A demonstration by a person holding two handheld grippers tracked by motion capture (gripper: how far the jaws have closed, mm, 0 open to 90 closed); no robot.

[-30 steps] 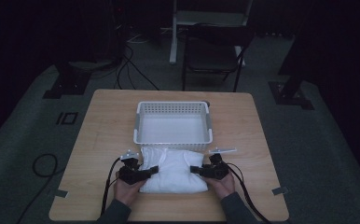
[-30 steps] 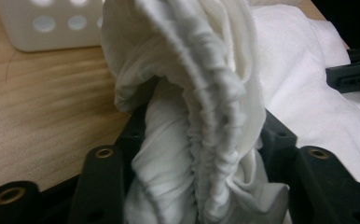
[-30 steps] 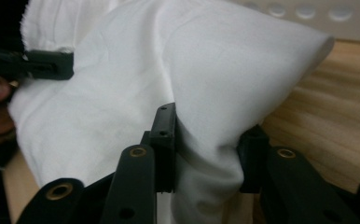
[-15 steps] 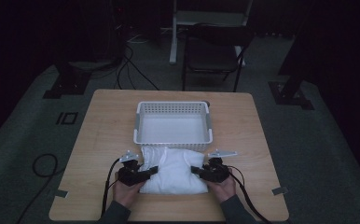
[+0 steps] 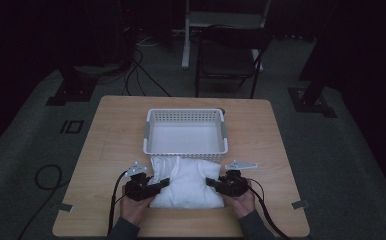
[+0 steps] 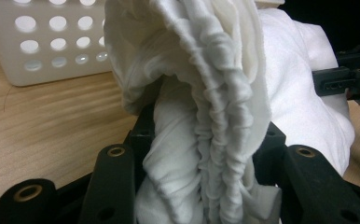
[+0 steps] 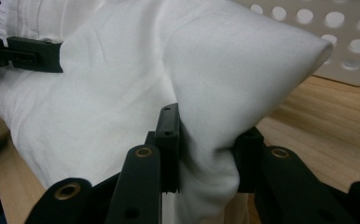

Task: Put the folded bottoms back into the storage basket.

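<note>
White cloth (image 5: 186, 181), soft and bunched, was seen lying on the wooden table (image 5: 106, 145), just in front of a white plastic basket (image 5: 185, 131). It was gripped at both ends. The left gripper (image 5: 162, 183) was held low at the cloth's left edge, its jaws having just been closing and now clamped on a gathered, ruffled hem. The right gripper (image 5: 212, 182) was clamped on a smooth fold at the right edge. Both hands were rested near the table's front edge. The basket's walls were perforated with round holes; nothing was seen inside it.
</note>
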